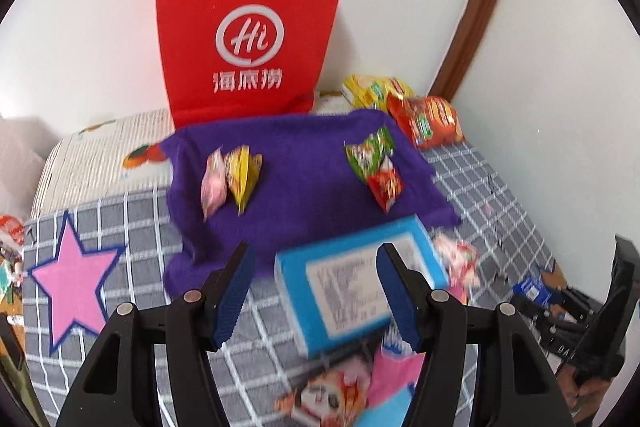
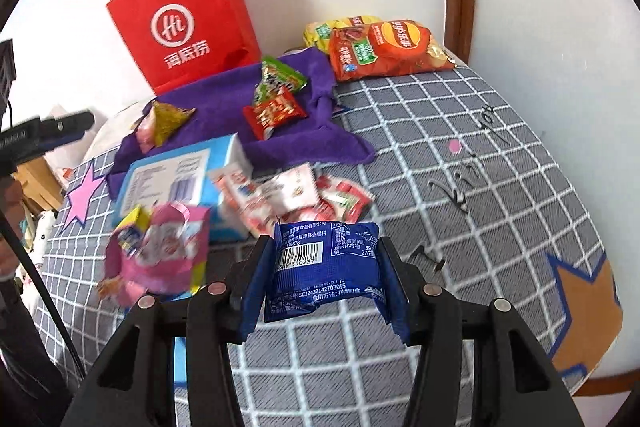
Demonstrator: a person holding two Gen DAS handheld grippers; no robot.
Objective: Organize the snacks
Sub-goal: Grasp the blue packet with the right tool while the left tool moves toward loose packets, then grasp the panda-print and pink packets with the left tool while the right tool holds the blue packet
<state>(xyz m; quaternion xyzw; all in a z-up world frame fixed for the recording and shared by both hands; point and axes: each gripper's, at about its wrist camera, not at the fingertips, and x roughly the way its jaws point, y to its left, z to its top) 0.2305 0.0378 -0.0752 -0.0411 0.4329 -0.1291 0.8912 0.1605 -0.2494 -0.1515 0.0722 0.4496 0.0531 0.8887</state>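
On the bed point(image 2: 460, 155), one red paper bag point(image 1: 248, 35) stands at the far edge behind one purple cloth point(image 1: 300, 179) carrying four small packets; two chip bags lie at the far corner. The right tongs point(image 2: 326, 267) grip one blue packet point(image 2: 328, 263) mid-sort, likely bound for the cloth. The left tongs point(image 1: 316, 291) hang wide apart, empty, over one blue box point(image 1: 352, 283).

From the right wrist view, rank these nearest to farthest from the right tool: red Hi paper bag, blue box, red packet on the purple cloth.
1. blue box, just ahead, left of the right tool.
2. red packet, farther ahead, on the purple cloth.
3. red Hi paper bag, at the back against the wall.
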